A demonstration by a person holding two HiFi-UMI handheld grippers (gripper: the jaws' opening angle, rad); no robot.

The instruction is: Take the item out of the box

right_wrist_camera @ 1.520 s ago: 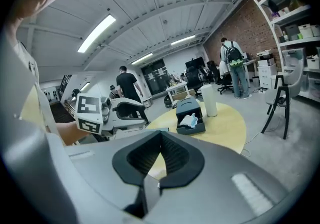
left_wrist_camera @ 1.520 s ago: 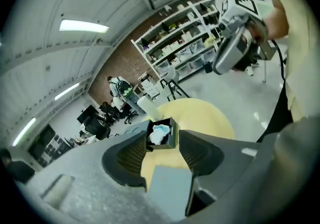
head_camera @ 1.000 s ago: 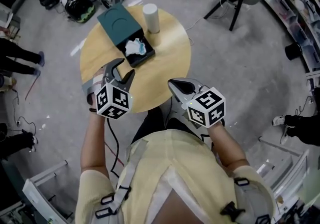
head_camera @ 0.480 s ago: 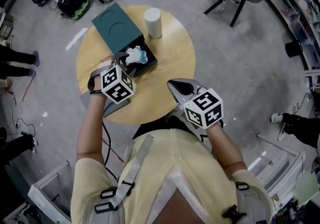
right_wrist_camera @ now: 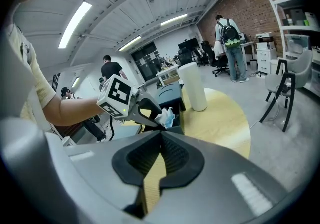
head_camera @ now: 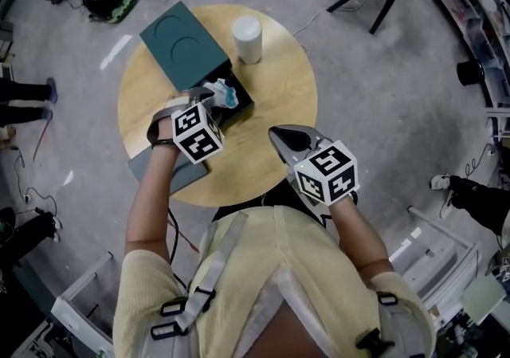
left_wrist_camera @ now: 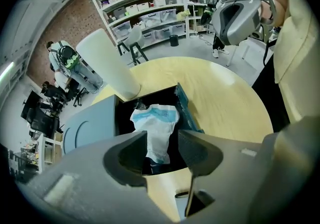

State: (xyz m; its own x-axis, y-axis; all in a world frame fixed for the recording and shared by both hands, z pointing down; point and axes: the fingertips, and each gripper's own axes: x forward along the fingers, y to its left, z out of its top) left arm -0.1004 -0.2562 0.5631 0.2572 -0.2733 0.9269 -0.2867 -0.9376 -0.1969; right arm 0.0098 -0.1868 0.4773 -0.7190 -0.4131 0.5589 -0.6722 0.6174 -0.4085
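left claw (left_wrist_camera: pixel 162 143): jaws apart, poised at the open box (left_wrist_camera: pixel 186 108)
item (left_wrist_camera: pixel 156 120): white-and-blue packet inside the box, seen in the gap between those jaws
right claw (right_wrist_camera: pixel 161 138): closed, empty, over the table (right_wrist_camera: pixel 220 118)

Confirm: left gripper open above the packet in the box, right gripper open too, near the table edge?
One slip: the right gripper is shut, its jaws together on nothing, as the right gripper view shows. The rest holds: the left gripper is open above the packet in the box, and the right one is near the table edge.
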